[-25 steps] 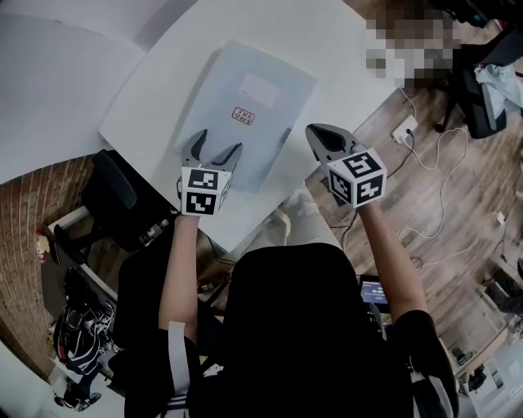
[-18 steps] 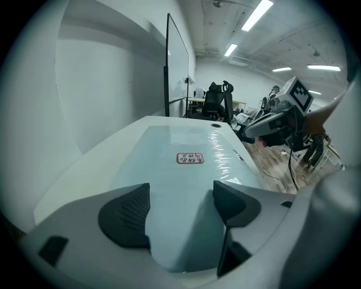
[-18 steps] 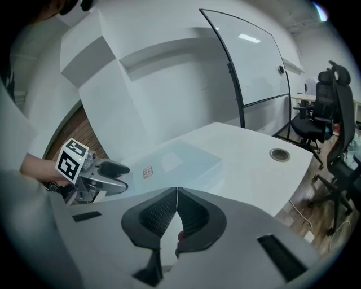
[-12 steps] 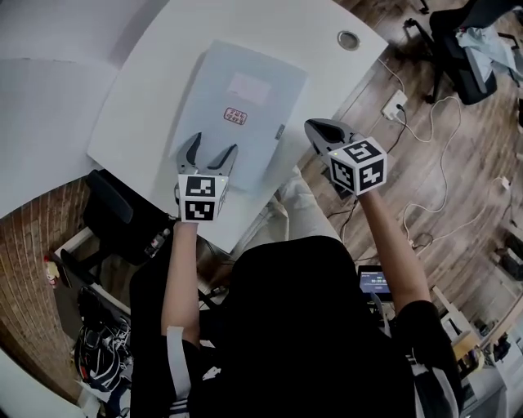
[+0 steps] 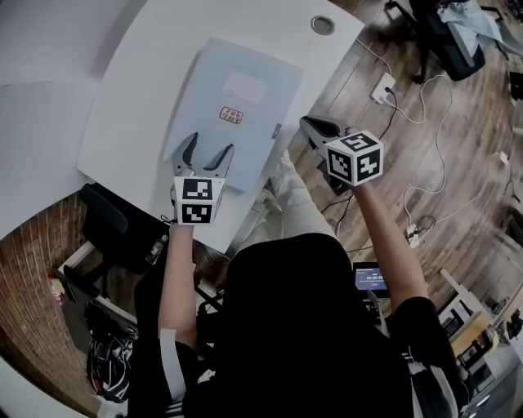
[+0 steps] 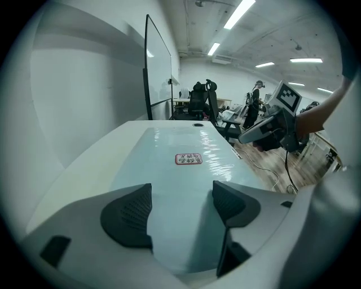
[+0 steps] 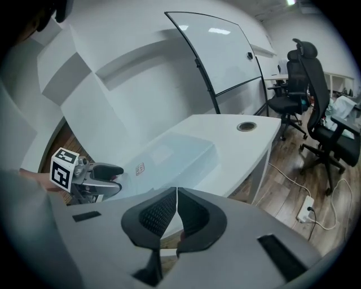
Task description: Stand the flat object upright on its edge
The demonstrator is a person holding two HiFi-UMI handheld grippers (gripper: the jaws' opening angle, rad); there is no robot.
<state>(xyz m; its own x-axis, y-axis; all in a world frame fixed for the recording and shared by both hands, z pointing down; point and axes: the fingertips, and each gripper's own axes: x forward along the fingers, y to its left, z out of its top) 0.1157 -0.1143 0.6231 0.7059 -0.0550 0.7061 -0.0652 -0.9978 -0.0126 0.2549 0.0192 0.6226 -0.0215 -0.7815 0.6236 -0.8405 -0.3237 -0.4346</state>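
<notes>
the flat object [image 5: 237,98] – a pale blue-grey sheet-like thing with a white patch [image 5: 243,84] on its upper half and a small red-bordered label [image 5: 231,115] near the middle – lies flat on the white table [image 5: 135,106], its long side running away from the person and its near end close to the table's near edge. the left gripper [image 5: 210,147] is over that near end with its fingers spread wide; in the left gripper view the two dark pads [image 6: 131,216] stand well apart, the sheet's surface shows in the gap between them and neither pad presses on it. whether the tips touch the sheet i cannot tell. the right gripper [image 5: 313,128] sits off the table's right edge, over the wooden floor [image 5: 425,163], near the sheet's near right corner but apart from it. its fingers are closed together – in the right gripper view the pads [image 7: 161,214] meet with only a hairline seam and nothing between them. each gripper carries its marker cube [image 5: 196,202] just ahead of the person's hand. further along the table there is a round cable hole [image 5: 322,24], and on the floor to the right a white power strip [image 5: 382,88] with its cord trailing off. a black office chair [image 7: 307,84] stands beyond the table, and a whiteboard [image 7: 220,51] leans behind it.
</notes>
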